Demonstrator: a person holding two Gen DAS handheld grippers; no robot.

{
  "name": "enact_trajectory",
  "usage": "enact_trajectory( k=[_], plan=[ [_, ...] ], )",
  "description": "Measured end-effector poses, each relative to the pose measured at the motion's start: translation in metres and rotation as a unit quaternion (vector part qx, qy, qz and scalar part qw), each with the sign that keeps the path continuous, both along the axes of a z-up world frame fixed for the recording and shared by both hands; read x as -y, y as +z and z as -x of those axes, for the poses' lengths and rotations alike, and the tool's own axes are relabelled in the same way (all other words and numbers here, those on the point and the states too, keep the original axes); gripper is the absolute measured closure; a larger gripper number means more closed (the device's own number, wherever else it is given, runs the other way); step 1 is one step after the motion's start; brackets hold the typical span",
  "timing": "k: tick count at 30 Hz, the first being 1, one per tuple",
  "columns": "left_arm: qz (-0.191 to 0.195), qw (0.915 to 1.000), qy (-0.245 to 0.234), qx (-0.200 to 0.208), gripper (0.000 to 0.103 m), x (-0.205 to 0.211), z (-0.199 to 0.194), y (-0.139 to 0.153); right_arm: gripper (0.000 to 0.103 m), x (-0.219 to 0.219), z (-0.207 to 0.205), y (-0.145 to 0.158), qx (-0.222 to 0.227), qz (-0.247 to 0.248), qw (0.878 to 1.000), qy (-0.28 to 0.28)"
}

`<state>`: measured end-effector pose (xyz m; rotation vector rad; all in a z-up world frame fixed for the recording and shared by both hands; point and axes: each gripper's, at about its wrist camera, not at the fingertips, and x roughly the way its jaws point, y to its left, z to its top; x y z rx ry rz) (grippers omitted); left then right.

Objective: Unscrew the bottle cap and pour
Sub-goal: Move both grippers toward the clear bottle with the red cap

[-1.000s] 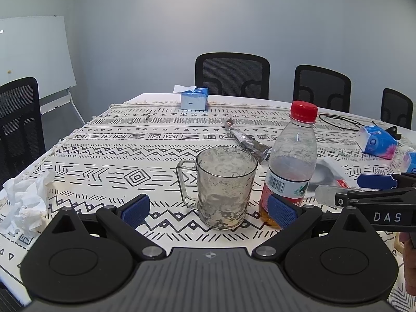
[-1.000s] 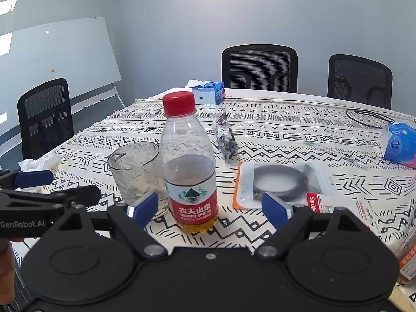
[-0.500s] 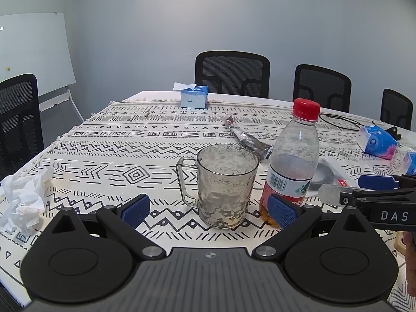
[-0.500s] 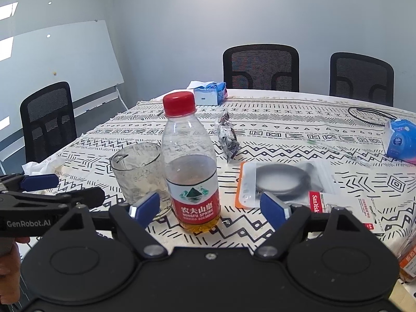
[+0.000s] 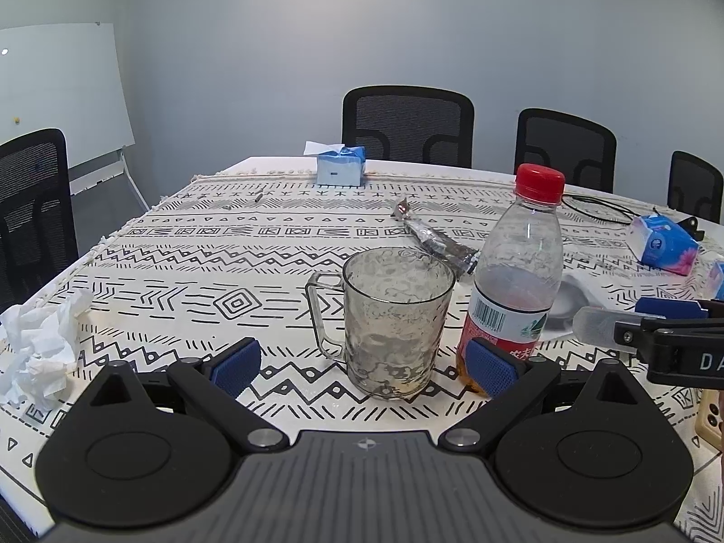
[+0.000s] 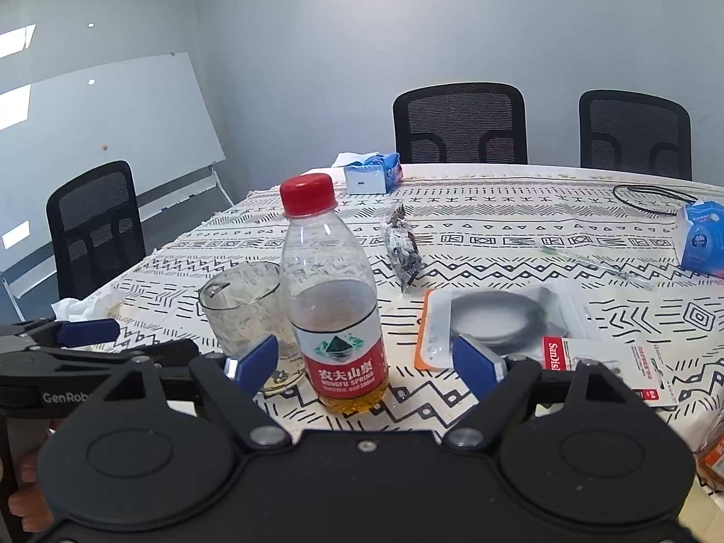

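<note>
Standing upright on the tabletop (image 6: 520, 244), the capped bottle (image 6: 332, 298) sits just right of the mug (image 5: 393, 321). Left gripper (image 5: 366, 364) and right gripper (image 6: 364, 364) both hover with fingers spread, gripping nothing.

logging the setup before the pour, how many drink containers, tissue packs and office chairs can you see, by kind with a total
bottles: 1, red-capped bottle
glass mugs: 1, mug
blue tissue packs: 2, far pack and right pack
black office chairs: 4, at
total: 8
</note>
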<state>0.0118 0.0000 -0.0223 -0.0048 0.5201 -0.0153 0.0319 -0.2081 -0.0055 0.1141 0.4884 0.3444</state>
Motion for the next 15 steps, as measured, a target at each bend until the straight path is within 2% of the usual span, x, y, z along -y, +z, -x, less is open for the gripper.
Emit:
enact_trajectory(
  k=[5, 13, 15],
  plan=[
    [-0.002, 1.0000, 0.000, 0.001, 0.005, 0.000, -0.002, -0.001, 0.018, 0.001, 0.004, 0.003, 0.010, -0.022, 0.999, 0.027],
    [-0.009, 0.9999, 0.003, 0.011, 0.005, -0.001, -0.006, -0.001, 0.018, 0.003, -0.003, 0.019, 0.054, -0.041, 0.995, 0.067],
    [-0.006, 0.9999, 0.003, 0.010, 0.005, -0.003, -0.008, -0.002, 0.021, 0.002, -0.008, 0.023, 0.064, -0.040, 0.994, 0.079]
  ],
)
